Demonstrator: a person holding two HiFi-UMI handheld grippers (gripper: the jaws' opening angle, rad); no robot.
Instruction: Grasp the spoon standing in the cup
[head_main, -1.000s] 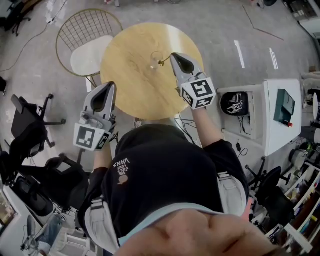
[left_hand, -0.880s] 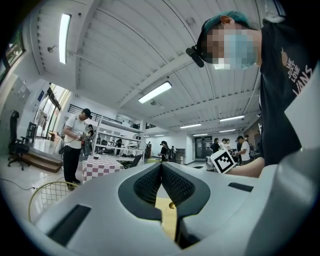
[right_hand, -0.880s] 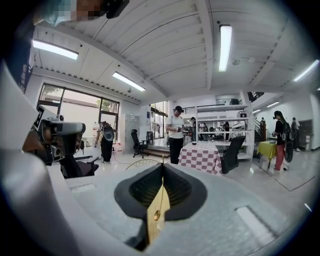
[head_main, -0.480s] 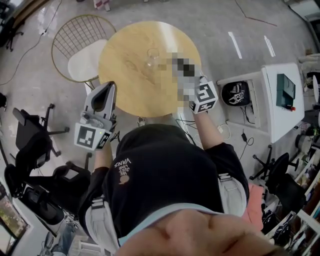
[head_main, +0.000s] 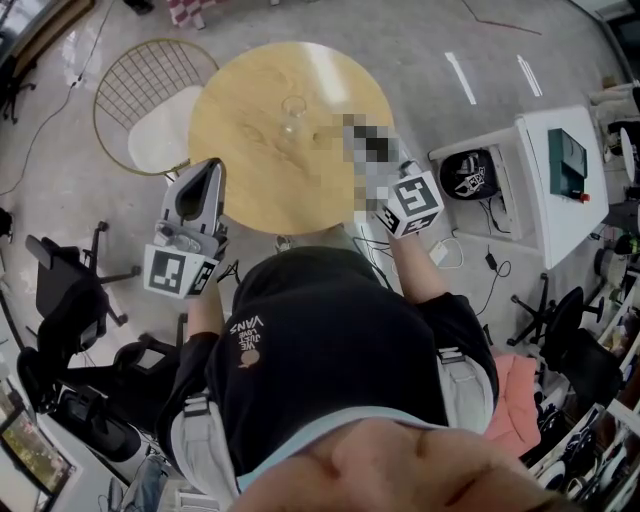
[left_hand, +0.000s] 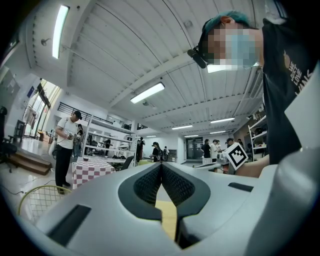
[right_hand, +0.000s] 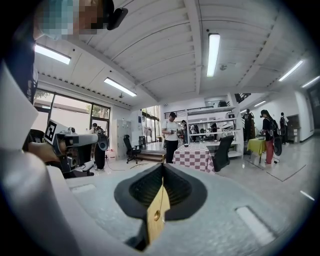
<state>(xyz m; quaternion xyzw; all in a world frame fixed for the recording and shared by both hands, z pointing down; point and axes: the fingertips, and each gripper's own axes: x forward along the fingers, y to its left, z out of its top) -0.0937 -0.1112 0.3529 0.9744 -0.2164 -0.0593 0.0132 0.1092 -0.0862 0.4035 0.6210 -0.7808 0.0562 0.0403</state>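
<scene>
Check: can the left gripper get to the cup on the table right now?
Probably yes. Only bare table lies between the left gripper and the cup; the right gripper, shut on the spoon, is off to the cup's right. The left fingers are shut and would need opening.

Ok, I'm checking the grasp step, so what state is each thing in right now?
right gripper: shut on the spoon.
spoon: held by its handle, edge-on between the jaws.
left gripper: shut, nothing in it.
cup: upright on the table, apart from both grippers.
</scene>
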